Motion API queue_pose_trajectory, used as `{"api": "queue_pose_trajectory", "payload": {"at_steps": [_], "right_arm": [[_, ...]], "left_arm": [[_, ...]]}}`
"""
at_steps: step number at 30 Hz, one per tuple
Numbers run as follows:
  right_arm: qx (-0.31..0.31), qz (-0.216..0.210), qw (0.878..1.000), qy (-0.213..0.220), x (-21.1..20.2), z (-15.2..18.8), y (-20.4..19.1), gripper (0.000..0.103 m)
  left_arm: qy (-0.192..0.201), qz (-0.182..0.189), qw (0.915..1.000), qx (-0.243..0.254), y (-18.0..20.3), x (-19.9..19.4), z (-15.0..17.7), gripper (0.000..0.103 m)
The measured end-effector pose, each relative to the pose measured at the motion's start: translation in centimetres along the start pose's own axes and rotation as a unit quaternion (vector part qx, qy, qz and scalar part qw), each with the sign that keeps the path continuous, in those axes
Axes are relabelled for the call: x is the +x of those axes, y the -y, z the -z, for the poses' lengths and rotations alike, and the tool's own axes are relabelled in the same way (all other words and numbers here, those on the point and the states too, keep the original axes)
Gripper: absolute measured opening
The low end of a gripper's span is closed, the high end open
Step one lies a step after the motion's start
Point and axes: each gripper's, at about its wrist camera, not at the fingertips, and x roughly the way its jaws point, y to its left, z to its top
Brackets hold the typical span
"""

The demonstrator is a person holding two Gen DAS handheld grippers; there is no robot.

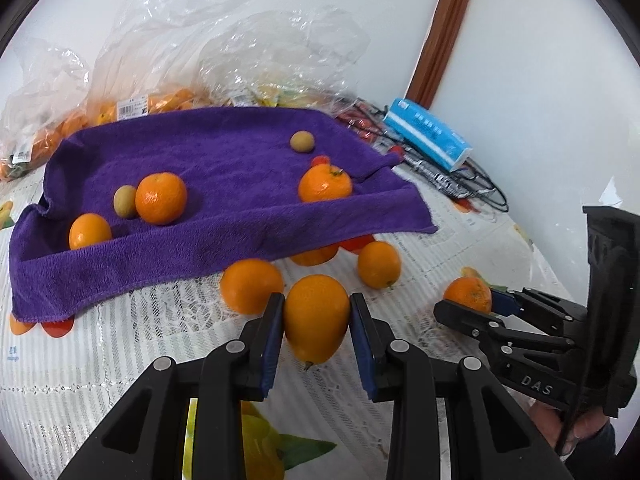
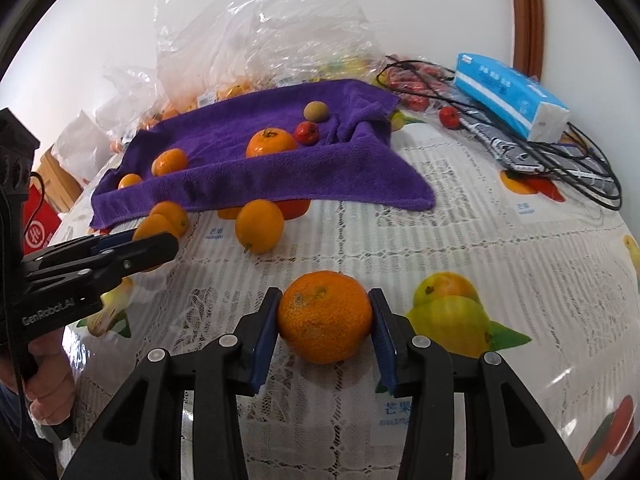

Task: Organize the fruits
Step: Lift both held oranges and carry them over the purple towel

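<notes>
Worktop: purple towel at back with several fruits on it. Left tool clamped on smooth orange; right tool clamped on mandarin, both near the front.

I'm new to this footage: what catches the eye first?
Each gripper is shut on an orange fruit: the left gripper on a smooth orange, the right gripper on a mandarin. Behind them a purple towel holds more fruit, with clear bags at the back.
</notes>
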Motion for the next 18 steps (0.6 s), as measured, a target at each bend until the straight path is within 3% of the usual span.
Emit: {"api": "queue_pose_trajectory", "payload": {"at_steps": [8, 13, 18], "right_arm": [[0.020, 0.006, 1.000, 0.021, -1.6, -1.9, 0.0, 0.043], [-0.003, 0.007, 0.999, 0.054, -2.5, -5.6, -1.4, 0.043], [-0.009, -0.011, 0.997, 0.080, -2.1, -9.8, -2.9, 0.043]], "left_arm": [[0.027, 0.003, 0.9995, -0.016, -1.2, -2.3, -1.0, 0.031], [0.063, -0.041, 0.9968, -0.028, -3.3, -4.7, -3.5, 0.031], [0.117, -0.114, 0.9855, -0.044, -6.0, -7.0, -6.8, 0.031]]}}
